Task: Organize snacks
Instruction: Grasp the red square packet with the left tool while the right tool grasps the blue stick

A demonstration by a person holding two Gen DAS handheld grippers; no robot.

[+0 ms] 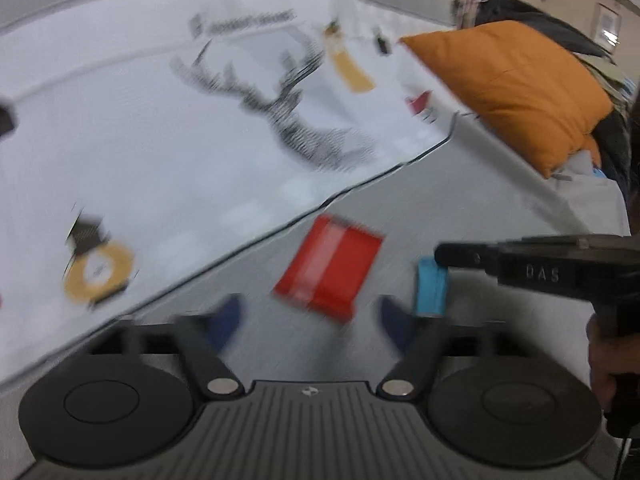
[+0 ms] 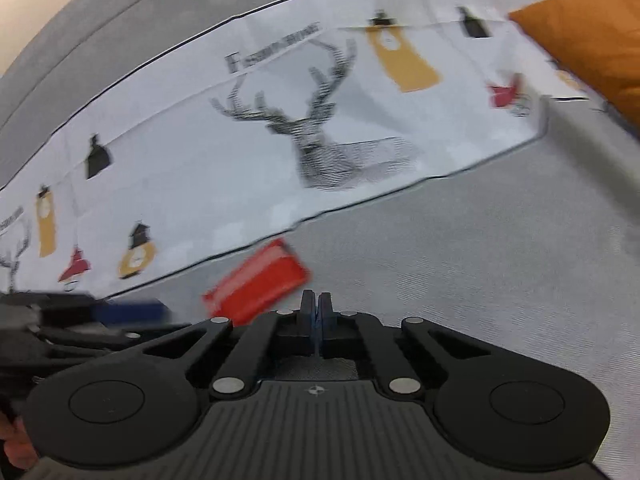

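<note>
A flat red snack packet [image 1: 330, 266] lies on the grey sofa cushion [image 1: 460, 200], just below the edge of a white printed cloth [image 1: 160, 140]. My left gripper [image 1: 312, 320] is open and empty, its blue-tipped fingers [image 1: 228, 320] just short of the packet on either side. My right gripper [image 1: 430, 288] comes in from the right beside the packet. In the right wrist view the right gripper [image 2: 318, 304] is shut and empty, with the red packet [image 2: 258, 280] just ahead to its left. The left gripper [image 2: 128, 310] shows blurred at the left edge.
An orange pillow [image 1: 516, 88] leans at the back right of the sofa; it also shows in the right wrist view [image 2: 592, 40]. The white cloth [image 2: 240, 140] with deer and lantern prints covers the sofa's back part. Bare grey cushion [image 2: 500, 240] stretches to the right.
</note>
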